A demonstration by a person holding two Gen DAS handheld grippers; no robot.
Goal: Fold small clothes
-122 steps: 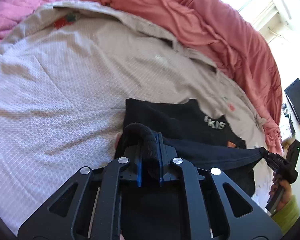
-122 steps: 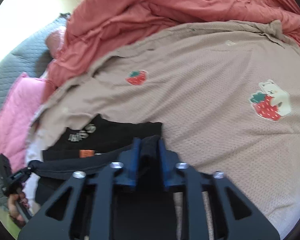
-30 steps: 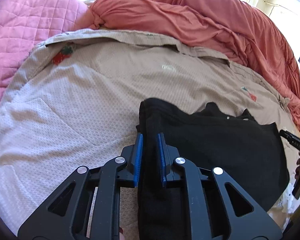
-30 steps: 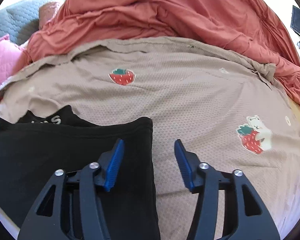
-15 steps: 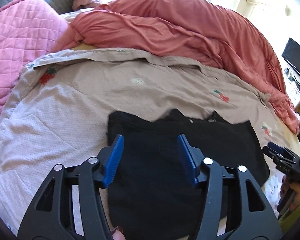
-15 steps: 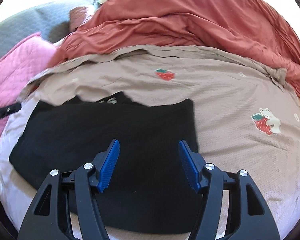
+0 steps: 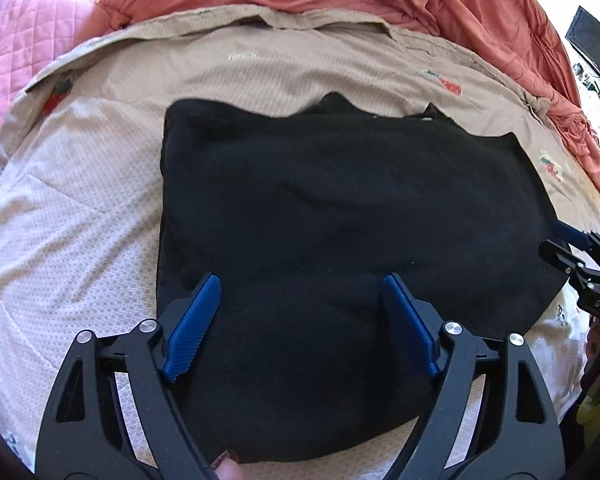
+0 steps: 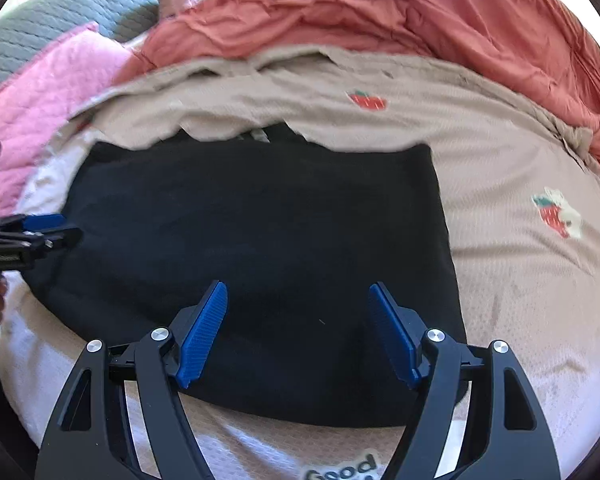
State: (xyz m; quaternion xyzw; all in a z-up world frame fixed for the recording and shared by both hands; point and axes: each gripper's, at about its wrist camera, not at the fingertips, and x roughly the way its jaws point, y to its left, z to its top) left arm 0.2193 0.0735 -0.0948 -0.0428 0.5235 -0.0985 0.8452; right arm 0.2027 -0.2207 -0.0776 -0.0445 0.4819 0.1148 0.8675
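— On the beige strawberry-print bedspread point(image 7: 100, 184), where does the black garment point(image 7: 340, 216) lie now?

— Flat, doubled over on itself, with a bit of neckline poking out at its far edge. About four seconds ago it hung stretched between both grippers; a second ago the left one was still pinched on its edge.

— And the left gripper point(image 7: 302, 292)?

— Its jaws have just been opening and stand wide above the cloth, blue pads clear of it, nothing between them.

— The right gripper point(image 8: 298, 300)?

— Same: jaws have just widened, spread over the near part of the garment, gripping nothing. The rust-red duvet point(image 8: 400, 12) and pink quilt point(image 8: 48, 92) lie bunched beyond.
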